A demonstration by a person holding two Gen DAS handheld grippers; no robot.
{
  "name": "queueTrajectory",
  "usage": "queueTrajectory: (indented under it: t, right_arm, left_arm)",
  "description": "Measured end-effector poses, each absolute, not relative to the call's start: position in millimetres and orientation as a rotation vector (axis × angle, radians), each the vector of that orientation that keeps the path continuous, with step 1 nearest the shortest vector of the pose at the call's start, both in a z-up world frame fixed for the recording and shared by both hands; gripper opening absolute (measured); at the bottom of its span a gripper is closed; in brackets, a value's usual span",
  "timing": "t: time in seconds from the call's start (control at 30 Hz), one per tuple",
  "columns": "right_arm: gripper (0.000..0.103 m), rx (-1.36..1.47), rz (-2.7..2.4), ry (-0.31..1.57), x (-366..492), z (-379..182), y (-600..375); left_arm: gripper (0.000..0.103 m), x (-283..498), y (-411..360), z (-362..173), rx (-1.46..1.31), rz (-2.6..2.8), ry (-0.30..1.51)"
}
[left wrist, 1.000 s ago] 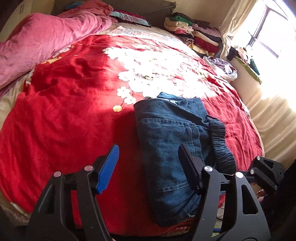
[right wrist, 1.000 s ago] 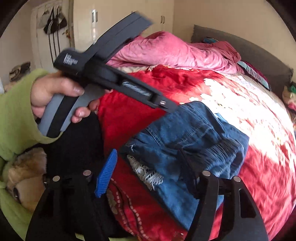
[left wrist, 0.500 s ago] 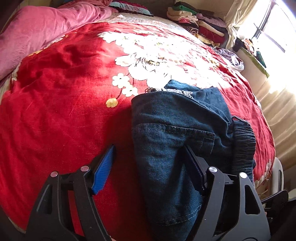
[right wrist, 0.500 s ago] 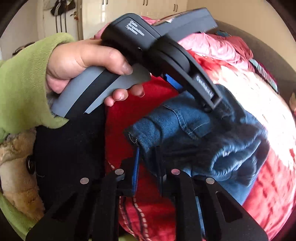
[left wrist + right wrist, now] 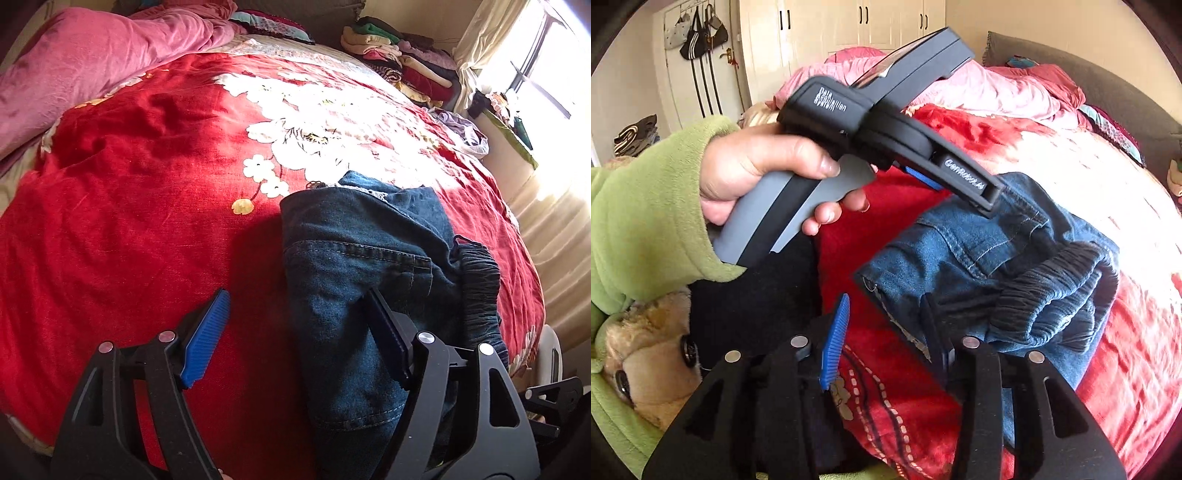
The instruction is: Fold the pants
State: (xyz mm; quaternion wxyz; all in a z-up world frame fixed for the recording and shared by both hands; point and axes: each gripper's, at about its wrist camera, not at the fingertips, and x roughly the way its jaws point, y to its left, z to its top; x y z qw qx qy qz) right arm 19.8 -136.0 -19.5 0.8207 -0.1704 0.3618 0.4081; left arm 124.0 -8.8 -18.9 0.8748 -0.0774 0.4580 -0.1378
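A wide bed under a red floral bedspread [image 5: 140,206] is filling both views, with a pink duvet [image 5: 92,66] bunched at its head and a stack of folded clothes [image 5: 402,62] sitting by the sunlit window. The jeans [image 5: 362,266] are lying near the front edge of the bed as a compact folded bundle, the dark elastic waistband [image 5: 1049,280] showing on top. Half a second ago the right gripper [image 5: 882,339] was pinching the near denim edge; now it is standing spread and empty just beside that edge. The left gripper [image 5: 295,332] is staying spread wide, straddling the bundle's left side without clamping. That release is suggesting the fold has been laid down, leaving perhaps only a smoothing or squaring touch.
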Motion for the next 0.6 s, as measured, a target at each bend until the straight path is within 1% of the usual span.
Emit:
queueTrajectory:
  t: [0.13, 0.2, 0.23, 0.27, 0.3, 0.43, 0.53, 0.57, 0.6]
  right_arm:
    - [0.04, -0.338, 0.872, 0.757, 17.2, -12.1, -139.9]
    - [0.041, -0.328, 0.872, 0.752, 17.2, -7.4, -141.2]
    - [0.044, -0.325, 0.873, 0.749, 16.9, -5.8, -141.5]
    - [0.051, -0.321, 0.874, 0.746, 16.7, -4.1, -142.3]
    - [0.061, -0.316, 0.87, 0.738, 13.5, -1.3, -143.7]
    - [0.062, -0.3, 0.868, 0.716, 7.6, 8.2, -147.6]
    - [0.065, -0.296, 0.846, 0.694, 3.9, 15.0, -152.3]
    - [0.066, -0.293, 0.836, 0.689, 4.2, 16.8, -154.2]
    - [0.071, -0.288, 0.823, 0.68, 3.4, 19.1, -156.9]
  left_arm:
    - [0.067, 117.3, 1.3, -13.1, -0.181, -0.268, 0.945]
    - [0.07, 113.1, 4.3, -9.3, -0.179, -0.263, 0.936]
    - [0.071, 111.2, 5.4, -7.7, -0.18, -0.263, 0.933]
    - [0.072, 109.2, 6.3, -6.1, -0.181, -0.261, 0.93]
    - [0.072, 107.5, 7.3, -4.8, -0.182, -0.259, 0.926]
    - [0.073, 101.6, 10.5, 1.6, -0.187, -0.253, 0.913]
    - [0.075, 97.2, 10.7, 8.2, -0.18, -0.249, 0.897]
    - [0.076, 95.8, 10.4, 10.4, -0.177, -0.249, 0.892]
    - [0.077, 94.4, 10.0, 12.7, -0.176, -0.251, 0.887]
